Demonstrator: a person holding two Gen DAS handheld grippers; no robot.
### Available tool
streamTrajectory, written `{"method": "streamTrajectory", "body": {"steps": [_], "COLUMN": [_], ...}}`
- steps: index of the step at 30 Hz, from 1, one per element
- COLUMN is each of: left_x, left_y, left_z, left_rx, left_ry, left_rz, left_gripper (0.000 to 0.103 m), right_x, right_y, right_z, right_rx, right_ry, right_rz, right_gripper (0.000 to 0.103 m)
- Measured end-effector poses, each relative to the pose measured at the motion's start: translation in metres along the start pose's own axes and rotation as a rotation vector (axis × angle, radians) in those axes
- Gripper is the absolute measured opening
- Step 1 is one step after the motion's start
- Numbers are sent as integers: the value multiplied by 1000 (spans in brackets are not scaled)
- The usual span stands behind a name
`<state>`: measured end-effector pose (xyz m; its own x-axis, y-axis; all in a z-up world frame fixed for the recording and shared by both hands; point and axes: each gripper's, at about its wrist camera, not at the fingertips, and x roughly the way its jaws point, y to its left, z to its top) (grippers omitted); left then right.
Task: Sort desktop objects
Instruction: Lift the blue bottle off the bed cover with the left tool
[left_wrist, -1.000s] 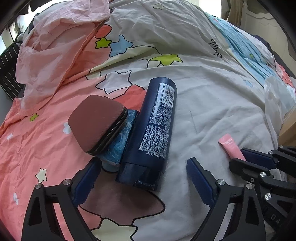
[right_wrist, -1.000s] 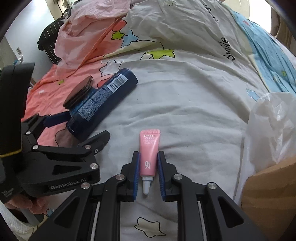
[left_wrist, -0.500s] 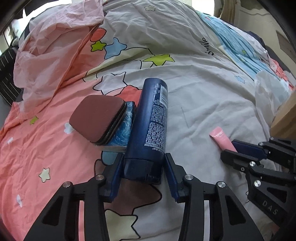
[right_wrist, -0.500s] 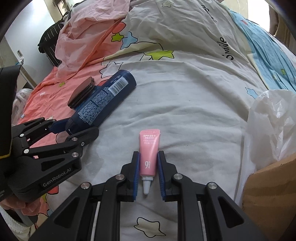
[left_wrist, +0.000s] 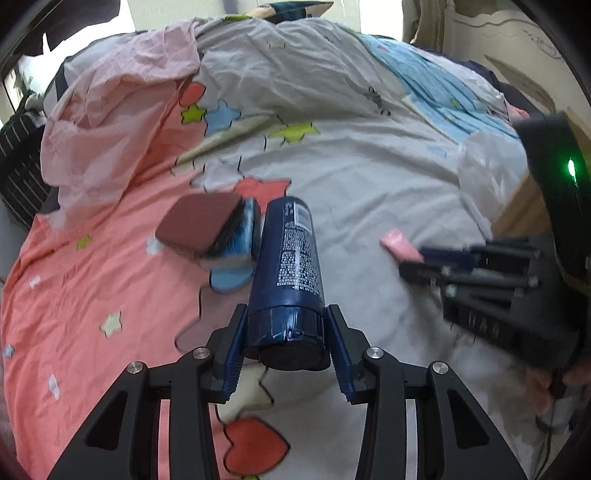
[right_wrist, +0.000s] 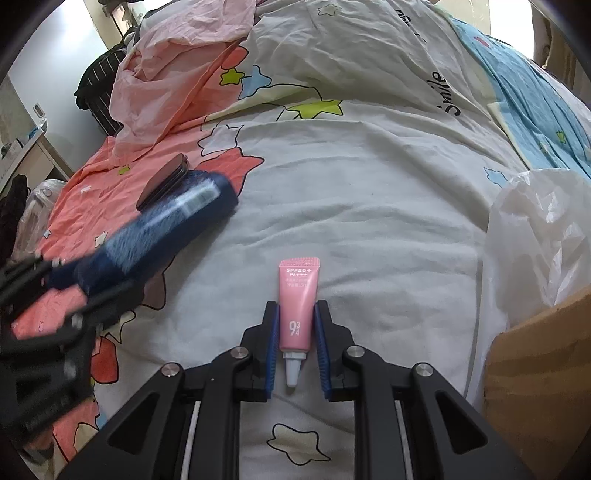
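Left claw (left_wrist: 286, 345) clamped on cap end of dark blue cylindrical plastic bottle (left_wrist: 290, 258), lifted off star-print bed quilt (right_wrist: 369, 184), right claw (right_wrist: 295, 345) closed on small pink sunscreen tube (right_wrist: 298, 299) mid-bed, brown flat case (left_wrist: 199, 225) beside bottle.

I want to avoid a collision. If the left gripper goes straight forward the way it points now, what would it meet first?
Probably nothing solid soon. The left gripper is shut on the dark blue bottle, which leads. The brown case lies just left of that line, so the bottle should pass it and meet the rumpled quilt beyond. Depth is unclear.
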<state>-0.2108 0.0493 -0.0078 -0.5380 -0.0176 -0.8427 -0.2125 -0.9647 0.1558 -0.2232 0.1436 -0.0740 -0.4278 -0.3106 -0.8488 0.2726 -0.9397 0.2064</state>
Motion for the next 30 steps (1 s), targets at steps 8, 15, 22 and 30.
{"method": "streamTrajectory", "body": {"steps": [8, 15, 22, 30], "left_x": [3, 13, 18, 24], "left_y": [-9, -18, 4, 9], "left_z": [-8, -9, -7, -4], "left_rx": [79, 132, 50, 29], "left_ry": [27, 71, 94, 70], "left_rz": [53, 56, 89, 99], "left_gripper": [100, 103, 103, 103], "right_x": [-3, -3, -3, -3], "right_y": [-9, -1, -1, 2], "right_z": [-2, -5, -6, -6], "right_rx": [-13, 2, -5, -12], "right_ry": [3, -3, -5, -9], "right_rz": [10, -1, -13, -26], "right_gripper": [17, 17, 17, 17]}}
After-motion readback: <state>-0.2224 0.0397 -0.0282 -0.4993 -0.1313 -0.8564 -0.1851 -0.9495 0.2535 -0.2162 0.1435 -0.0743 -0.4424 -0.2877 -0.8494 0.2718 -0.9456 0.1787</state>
